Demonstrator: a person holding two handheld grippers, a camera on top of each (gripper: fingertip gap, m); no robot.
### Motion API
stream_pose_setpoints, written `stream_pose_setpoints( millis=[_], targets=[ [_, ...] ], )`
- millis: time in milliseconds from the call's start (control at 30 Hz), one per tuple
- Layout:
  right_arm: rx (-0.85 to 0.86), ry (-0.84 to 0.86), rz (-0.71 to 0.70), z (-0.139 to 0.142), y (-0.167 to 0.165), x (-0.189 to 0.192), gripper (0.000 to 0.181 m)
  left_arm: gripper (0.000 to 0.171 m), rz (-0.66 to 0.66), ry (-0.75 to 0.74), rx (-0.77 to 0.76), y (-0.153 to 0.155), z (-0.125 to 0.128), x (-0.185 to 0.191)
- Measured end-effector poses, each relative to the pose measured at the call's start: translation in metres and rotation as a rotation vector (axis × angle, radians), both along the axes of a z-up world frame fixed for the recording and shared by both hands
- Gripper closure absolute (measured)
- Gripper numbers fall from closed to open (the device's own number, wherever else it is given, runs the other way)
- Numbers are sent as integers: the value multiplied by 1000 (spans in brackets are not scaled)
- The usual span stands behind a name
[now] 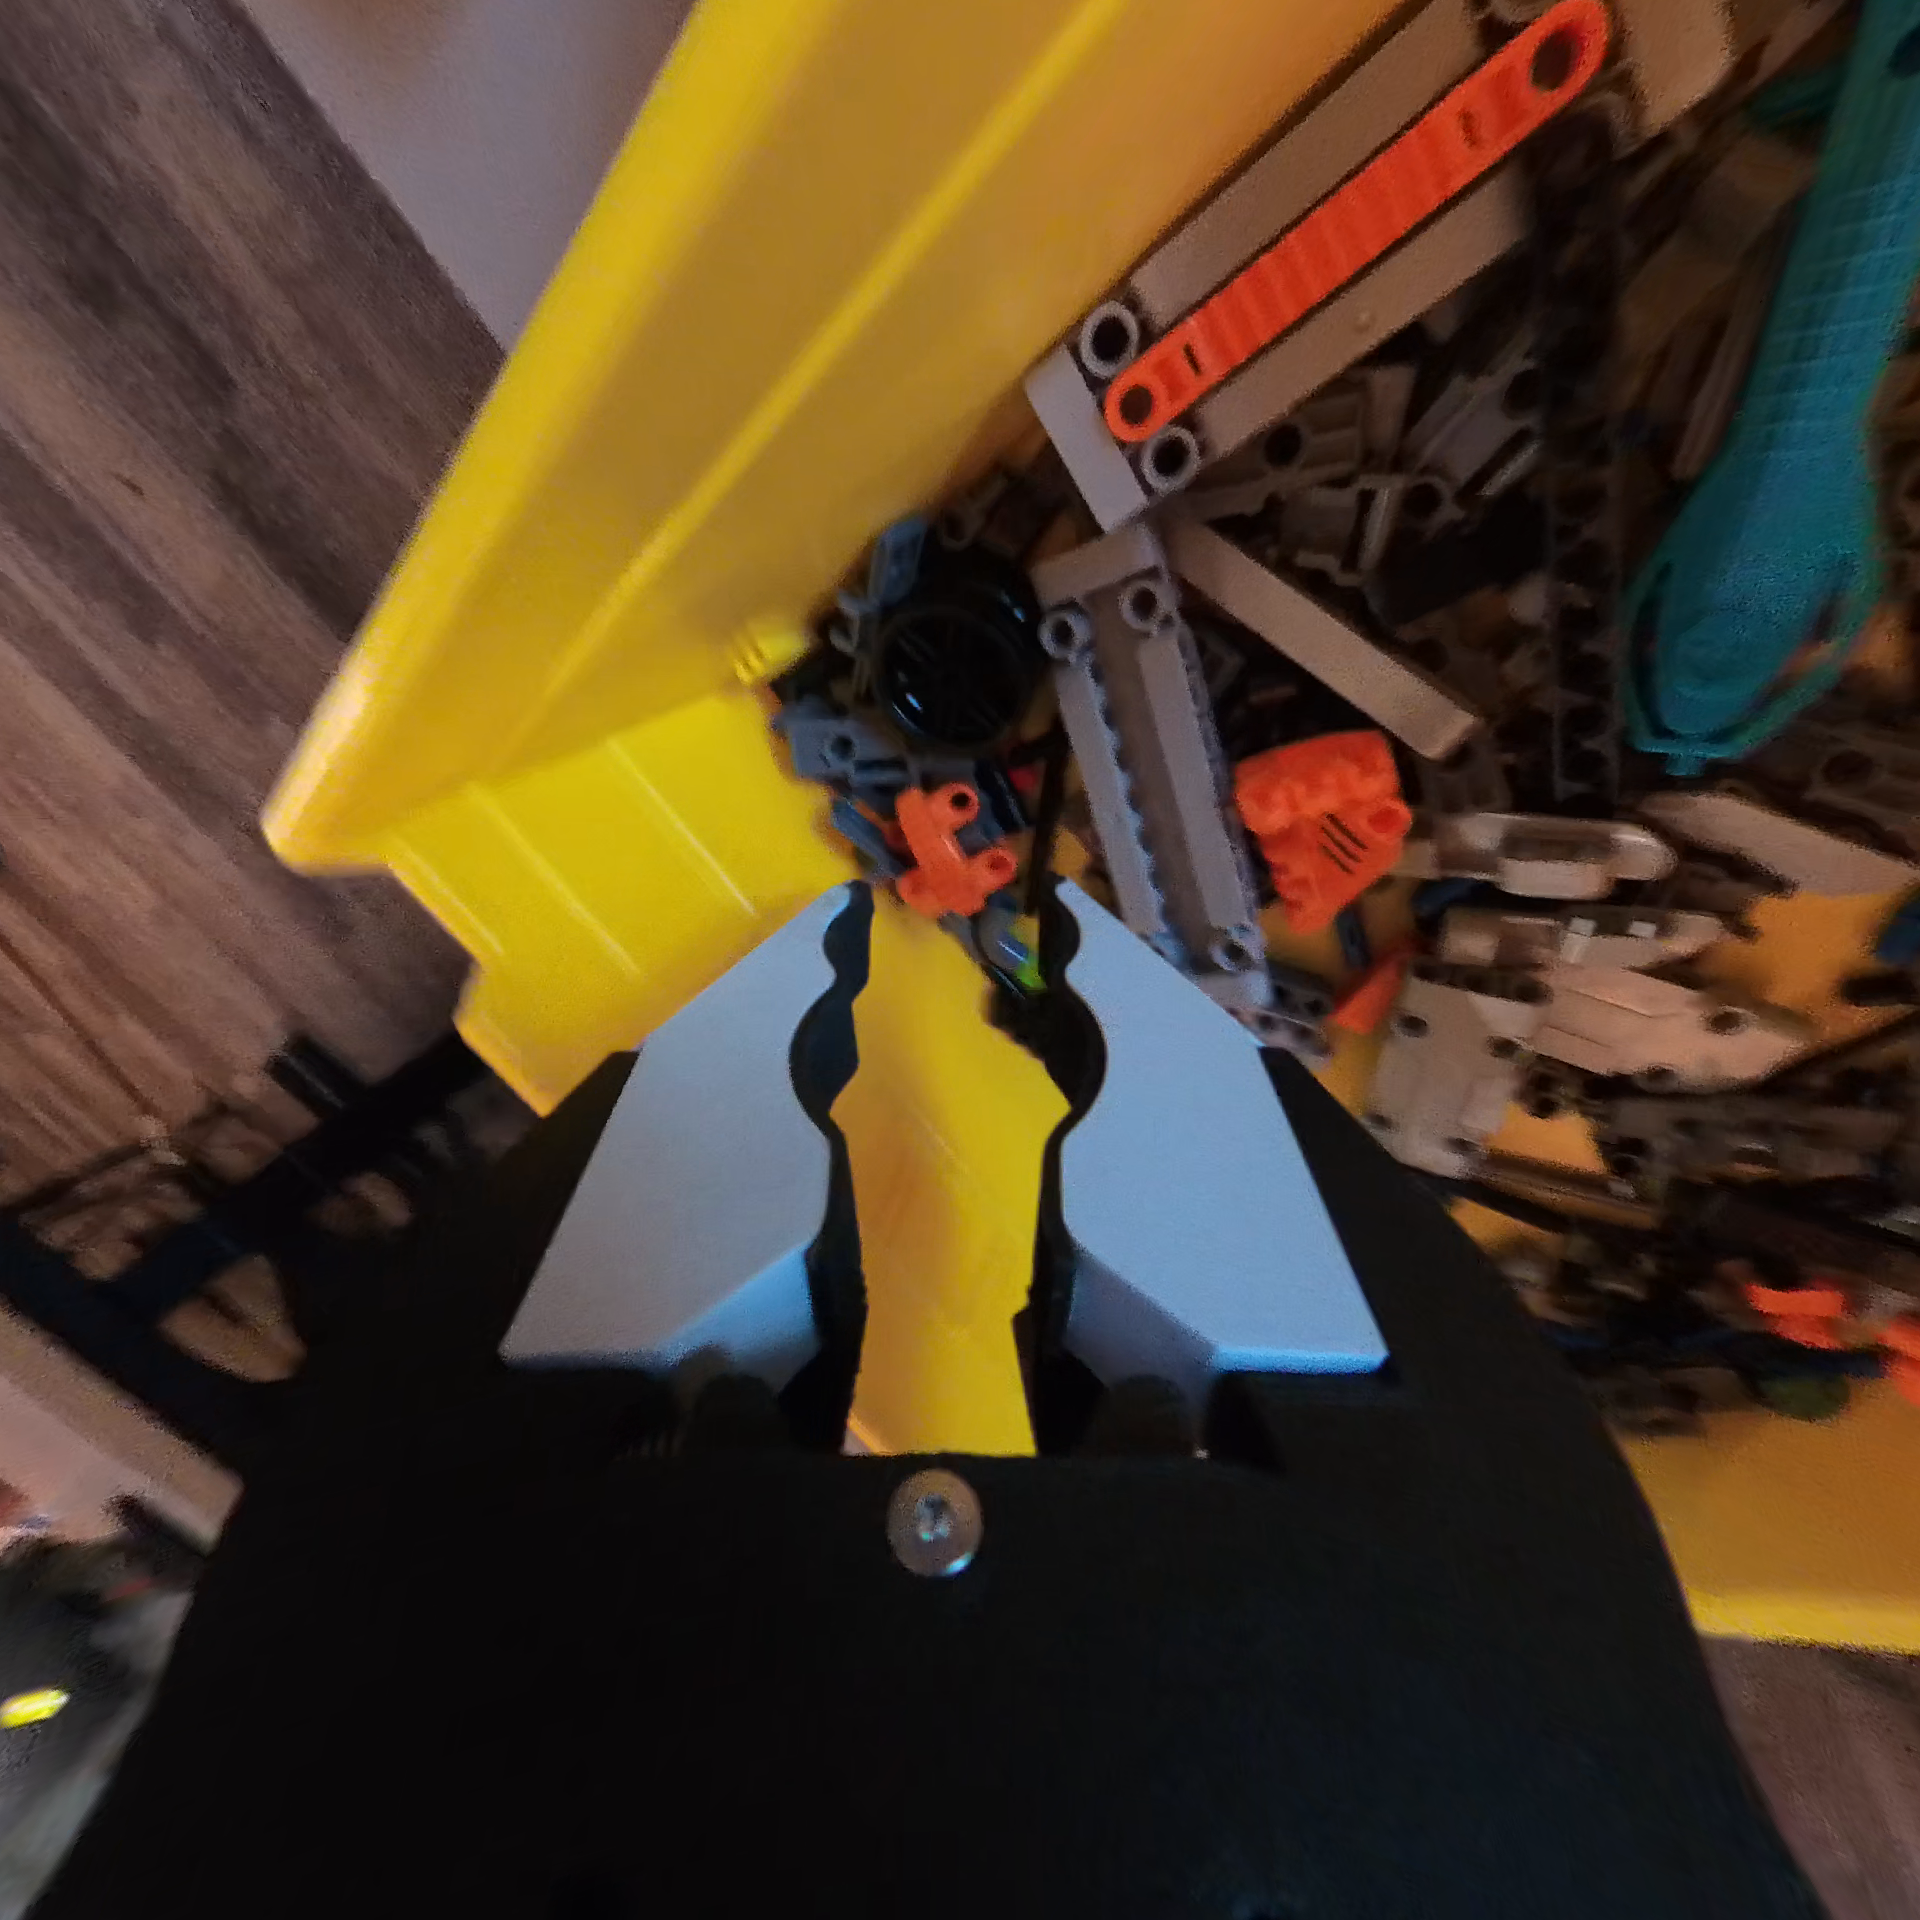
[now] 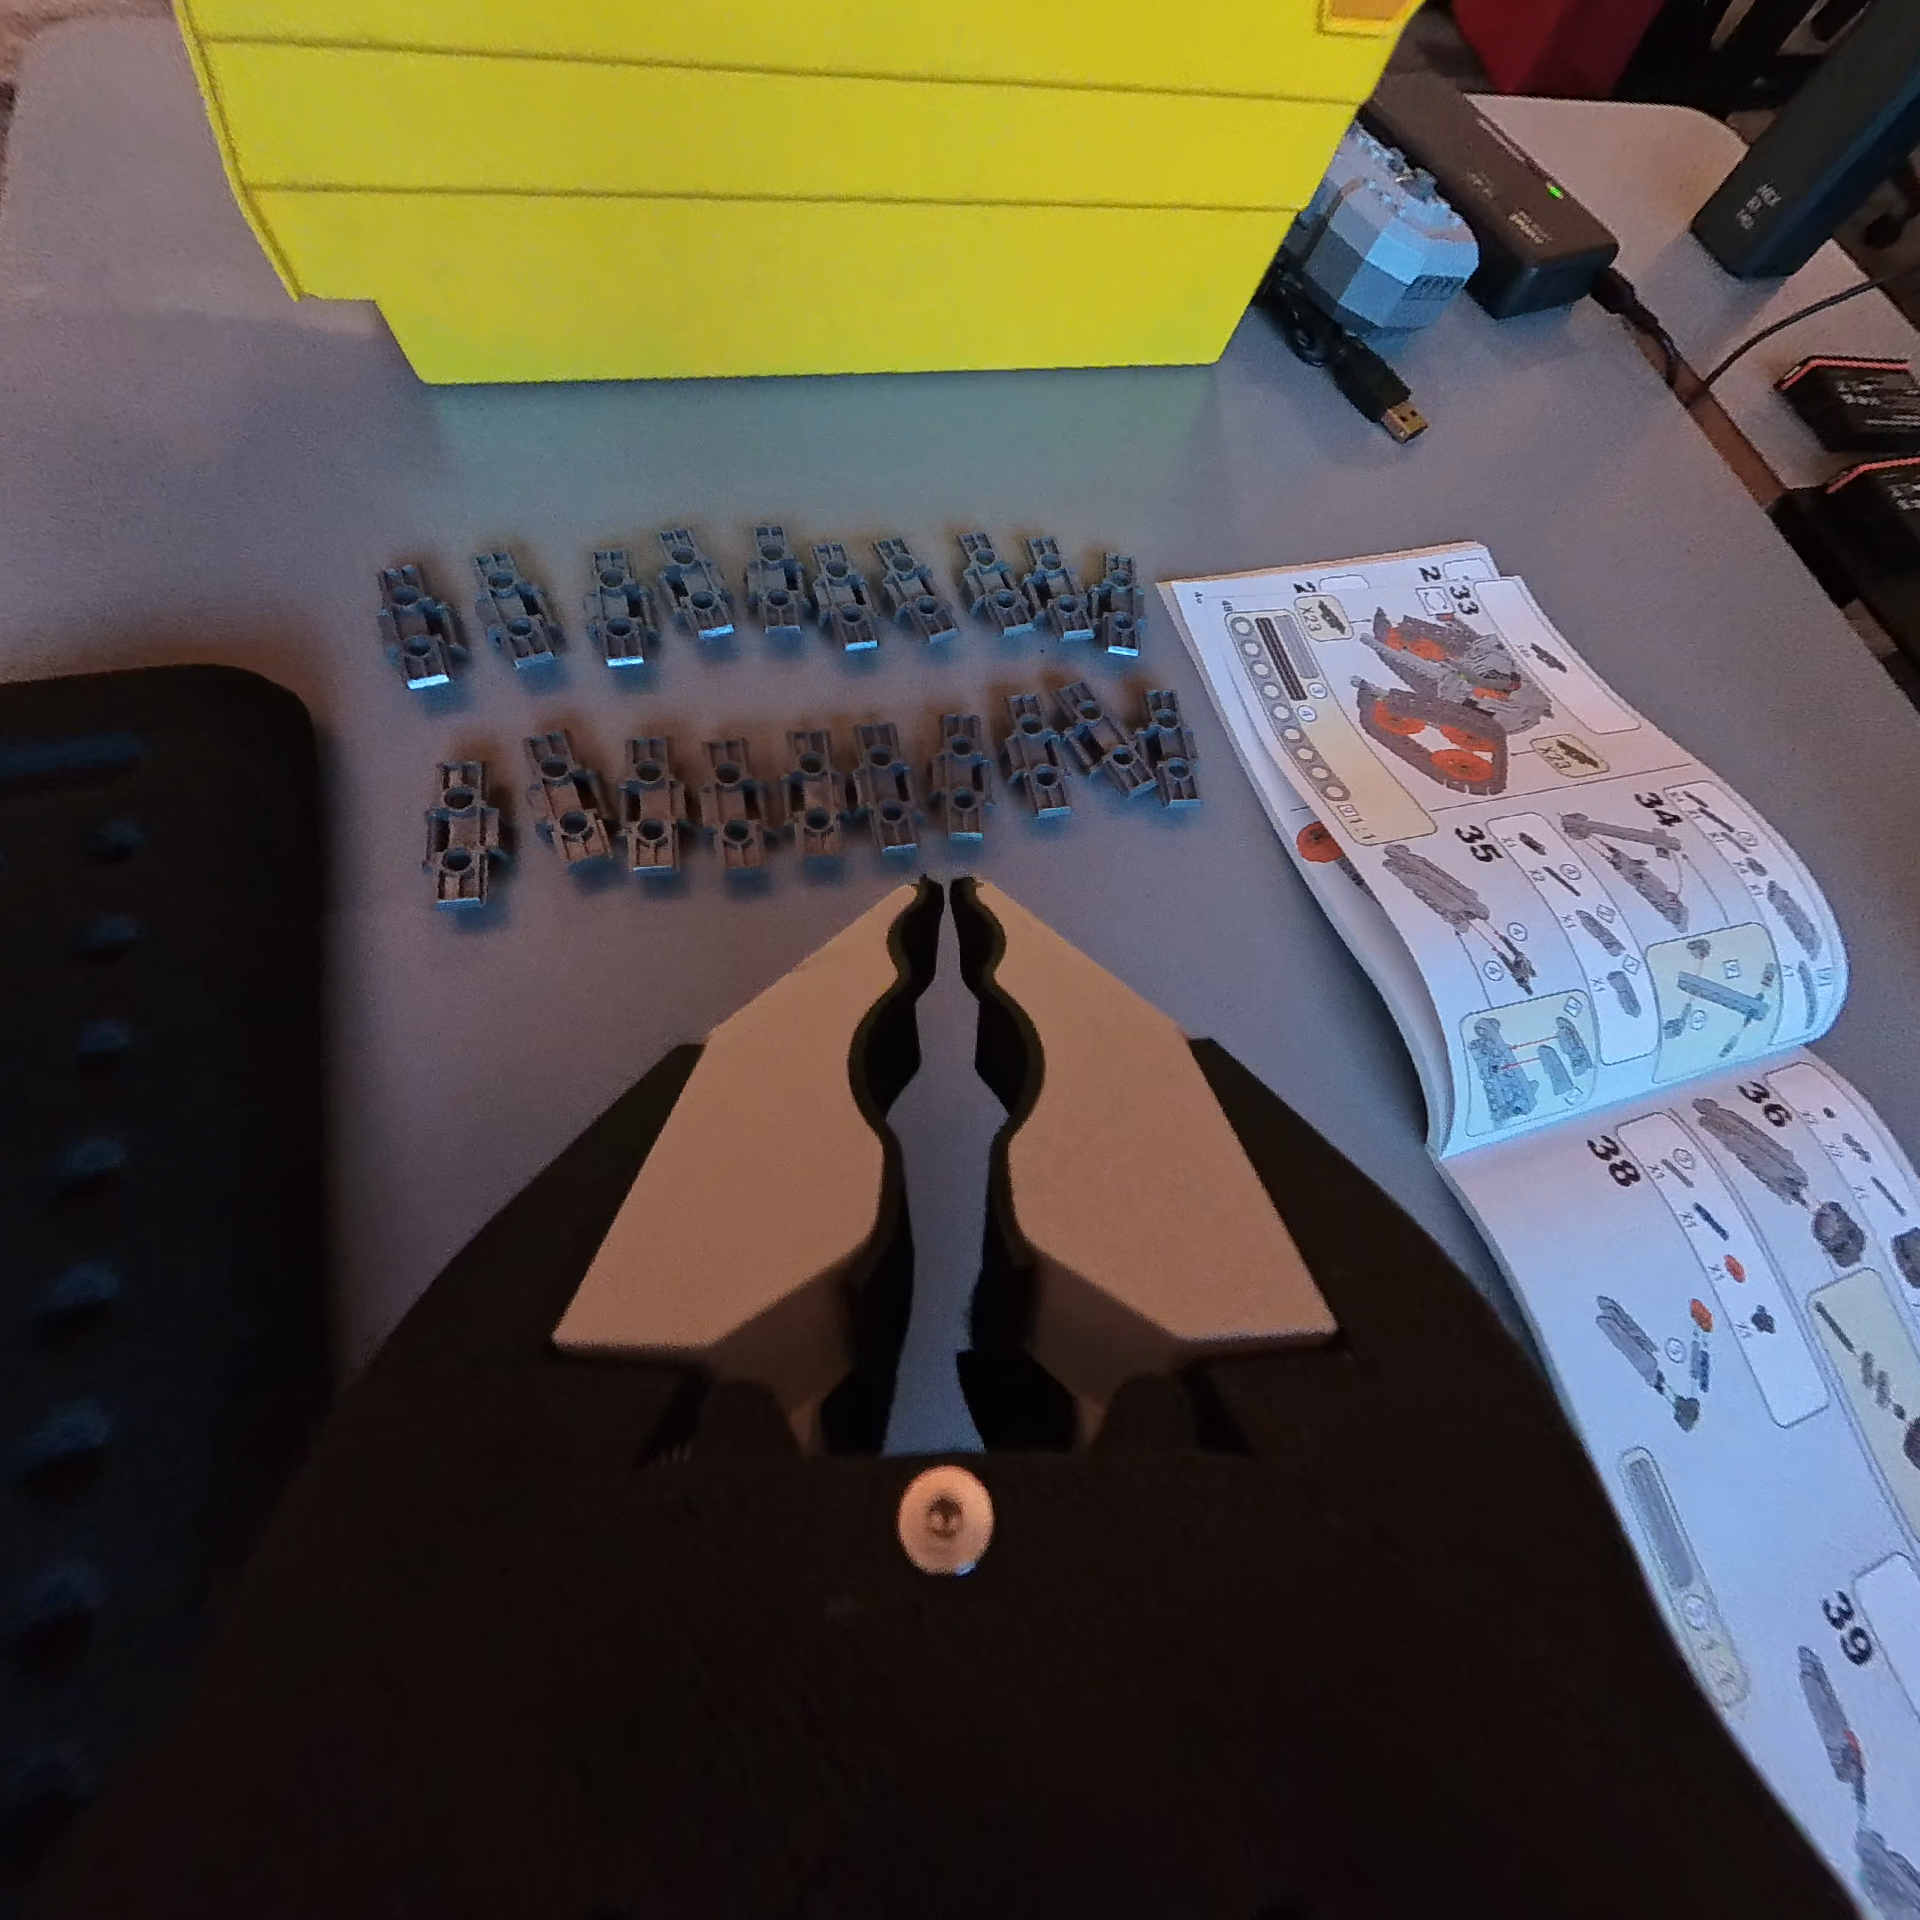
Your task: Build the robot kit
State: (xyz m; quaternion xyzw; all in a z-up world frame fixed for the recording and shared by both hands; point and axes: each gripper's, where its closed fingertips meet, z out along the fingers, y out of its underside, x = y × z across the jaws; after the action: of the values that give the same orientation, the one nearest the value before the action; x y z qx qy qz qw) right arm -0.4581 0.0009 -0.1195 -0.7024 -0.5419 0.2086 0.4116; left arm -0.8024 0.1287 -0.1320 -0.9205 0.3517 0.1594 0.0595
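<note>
Left gripper: jaws spread, nothing between them. It hangs over the inner corner of the yellow bin, tips nearest a small orange connector beside a black round wheel piece. Further in lie a long orange beam on grey beams, and a teal cloth (view is motion-blurred).

Right gripper: jaws nearly pressed together, a narrow slit between the tips, holding nothing. It sits just above the grey table, just beside the nearer of two rows of grey track links. Open instruction booklet to the right; yellow bin wall behind.
</note>
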Motion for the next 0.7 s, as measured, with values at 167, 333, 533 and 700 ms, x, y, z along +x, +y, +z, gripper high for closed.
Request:
stream_pose_setpoints(
  millis=[167, 333, 533, 700],
  targets=[
    [25, -29, -3, -4, 2, 2, 179, 145, 23, -386, -17, -66, 15, 60],
    [-39, -20, -2, -14, 3, 0, 179, 142, 35, -411, -170, -113, -7, 82],
    [-29, -38, -42, -18, 11, 7, 179, 144, 144, -461, -223, -124, -15, 87],
    [-14, -39, -51, -16, 13, 9, 179, 151, 136, -413, -189, -124, -22, 82]
  ],
)
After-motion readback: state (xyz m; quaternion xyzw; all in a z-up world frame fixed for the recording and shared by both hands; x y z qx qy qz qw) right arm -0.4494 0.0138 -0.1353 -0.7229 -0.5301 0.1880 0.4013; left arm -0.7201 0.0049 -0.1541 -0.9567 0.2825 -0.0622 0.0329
